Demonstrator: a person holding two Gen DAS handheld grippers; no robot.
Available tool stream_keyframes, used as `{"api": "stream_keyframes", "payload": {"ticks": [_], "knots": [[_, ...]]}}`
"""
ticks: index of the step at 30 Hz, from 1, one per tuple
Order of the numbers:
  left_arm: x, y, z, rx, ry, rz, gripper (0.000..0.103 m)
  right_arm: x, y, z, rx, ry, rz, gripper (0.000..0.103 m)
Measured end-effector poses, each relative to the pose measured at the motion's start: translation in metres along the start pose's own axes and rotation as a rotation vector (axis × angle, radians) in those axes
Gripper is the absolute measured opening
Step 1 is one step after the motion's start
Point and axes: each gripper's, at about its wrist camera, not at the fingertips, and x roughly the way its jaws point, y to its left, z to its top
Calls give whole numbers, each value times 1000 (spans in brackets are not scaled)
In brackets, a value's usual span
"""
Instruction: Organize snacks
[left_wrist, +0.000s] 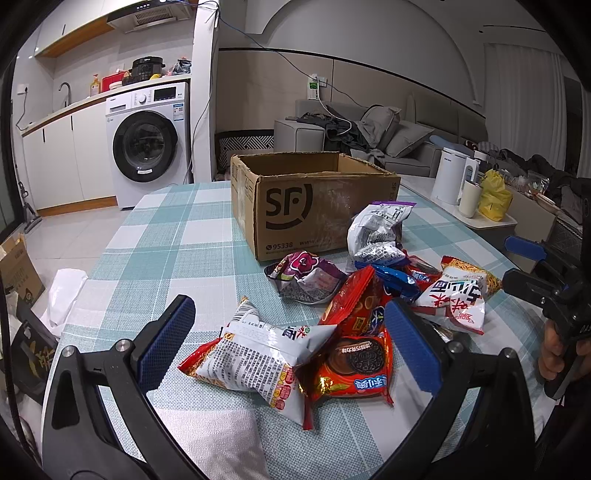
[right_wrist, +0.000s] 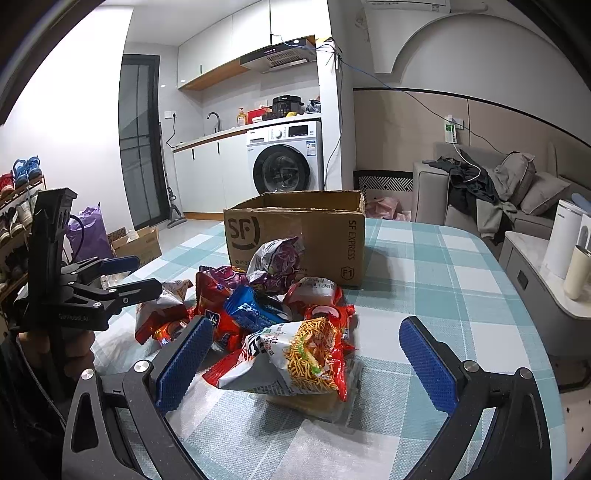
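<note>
A pile of snack packets lies on the checked tablecloth in front of an open cardboard box (left_wrist: 314, 206) (right_wrist: 295, 240). My left gripper (left_wrist: 290, 343) is open, low over the near end of the pile. A white noodle-snack packet (left_wrist: 258, 362) and a red cookie packet (left_wrist: 354, 365) lie between its blue pads, untouched. My right gripper (right_wrist: 306, 363) is open too, straddling a white and orange noodle packet (right_wrist: 295, 358) (left_wrist: 454, 295). A purple packet (left_wrist: 306, 273), a grey-white bag (left_wrist: 380, 229) and a blue packet (right_wrist: 255, 310) lie nearer the box. Each gripper shows in the other's view: right gripper (left_wrist: 511, 262), left gripper (right_wrist: 142, 275).
A side counter (left_wrist: 491, 221) to the right of the table carries a white kettle (left_wrist: 450, 177), a cream cup (left_wrist: 471, 199) and a yellow bag (left_wrist: 495, 199). Behind the box are a washing machine (left_wrist: 147, 144) and a sofa (right_wrist: 498, 192). Cardboard boxes (right_wrist: 140, 240) sit on the floor to the left.
</note>
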Motion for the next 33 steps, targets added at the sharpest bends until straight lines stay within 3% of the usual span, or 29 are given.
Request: {"api": "stream_keyframes", "payload": {"ticks": [18, 33], "knots": [[-1, 3, -2, -3, 3, 9, 102, -1, -1, 0, 0, 6, -13, 103], [3, 4, 2, -3, 39, -14, 102, 6, -8, 3, 61, 61, -19, 103]]}}
